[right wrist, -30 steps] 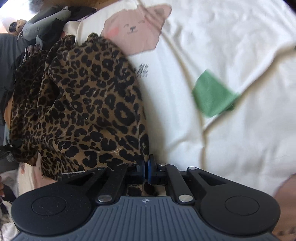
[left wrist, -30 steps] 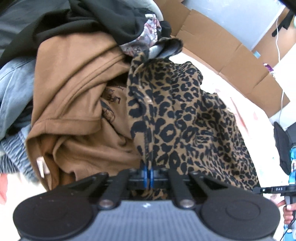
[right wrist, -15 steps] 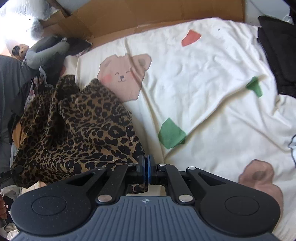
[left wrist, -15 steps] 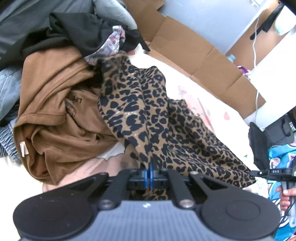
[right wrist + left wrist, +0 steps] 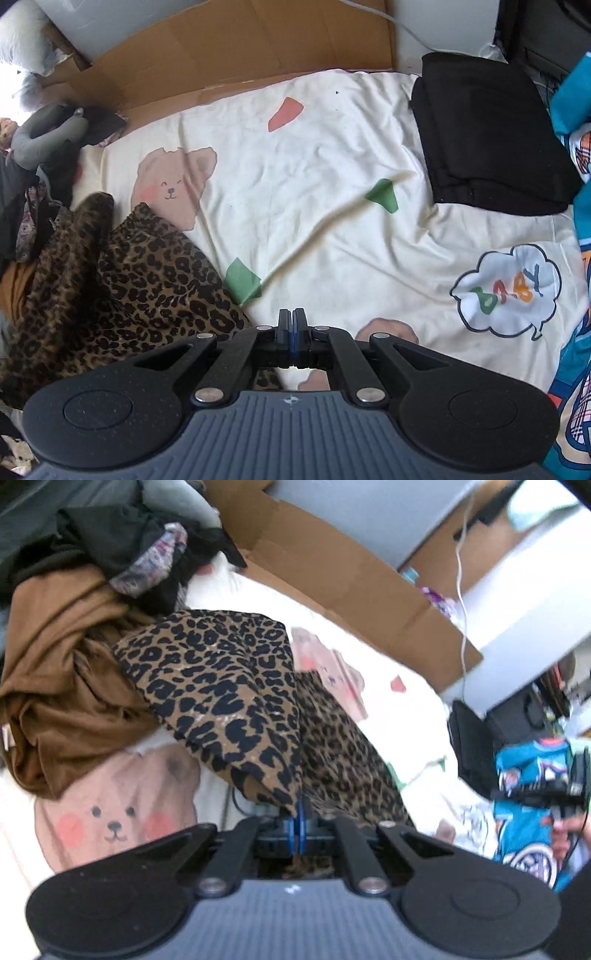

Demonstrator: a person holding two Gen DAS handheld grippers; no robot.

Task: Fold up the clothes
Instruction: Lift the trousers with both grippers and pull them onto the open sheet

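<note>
While the left gripper (image 5: 300,814) pinches a hem of the leopard-print garment (image 5: 236,701), thin, limp cloth drapes toward the bed sheet's (image 5: 332,155) left edge; right gripper (image 5: 291,325) clenched, contents unclear. Best held at corners.

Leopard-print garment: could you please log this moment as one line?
task: fold clothes | left tongs: shut on leopard-print garment | right tongs: shut, grip on garment unclear | garment partly on bedsheet | folded black garment on sheet
</note>
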